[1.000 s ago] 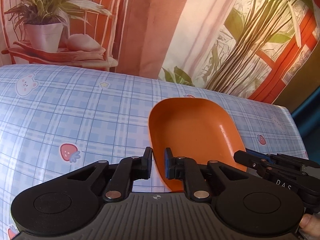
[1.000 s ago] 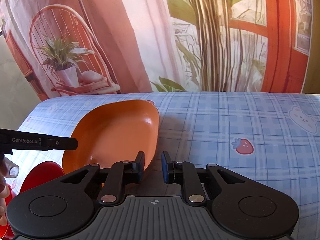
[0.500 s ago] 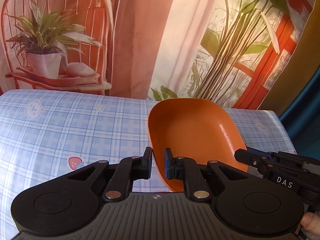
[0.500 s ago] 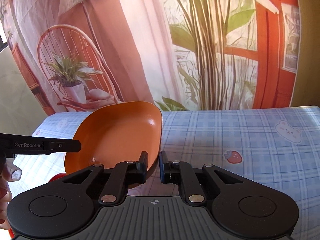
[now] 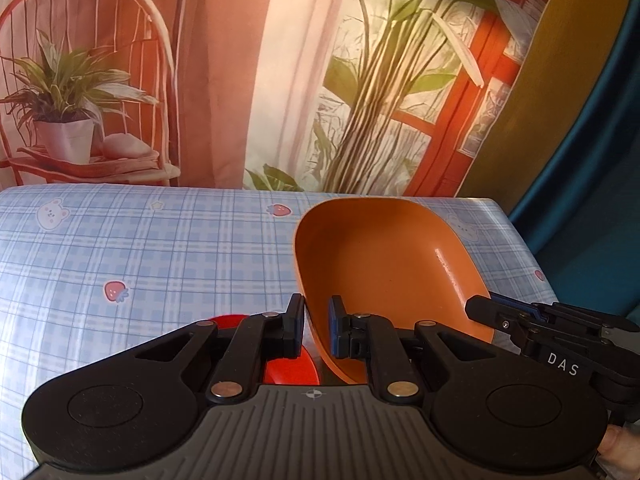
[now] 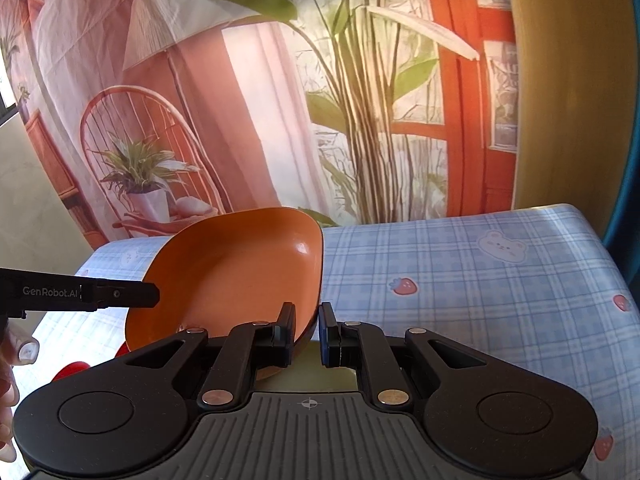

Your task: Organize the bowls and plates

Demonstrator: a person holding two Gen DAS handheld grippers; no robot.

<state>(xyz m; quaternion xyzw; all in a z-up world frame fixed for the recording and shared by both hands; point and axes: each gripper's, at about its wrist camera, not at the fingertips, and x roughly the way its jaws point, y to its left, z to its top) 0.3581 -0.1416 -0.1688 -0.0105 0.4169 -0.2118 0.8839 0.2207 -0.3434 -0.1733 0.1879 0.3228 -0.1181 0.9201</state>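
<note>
An orange bowl (image 5: 384, 264) is held up above the table between both grippers. My left gripper (image 5: 316, 326) is shut on its left rim. My right gripper (image 6: 306, 334) is shut on its right rim; the bowl (image 6: 236, 272) tilts in the right wrist view. A red dish (image 5: 292, 368) lies on the table below the bowl, mostly hidden behind my left fingers; a sliver of it (image 6: 72, 370) shows in the right wrist view. The right gripper's tips (image 5: 492, 314) show in the left wrist view, the left gripper's tip (image 6: 132, 294) in the right wrist view.
The table wears a blue plaid cloth (image 5: 160, 248) with strawberry and bear prints. A printed backdrop (image 5: 280, 80) of a chair, plants and a window hangs behind the far edge. The table's right edge (image 6: 600, 240) drops off beside a blue curtain.
Both grippers have lifted the orange bowl higher off the table. The red dish has come into view beneath it.
</note>
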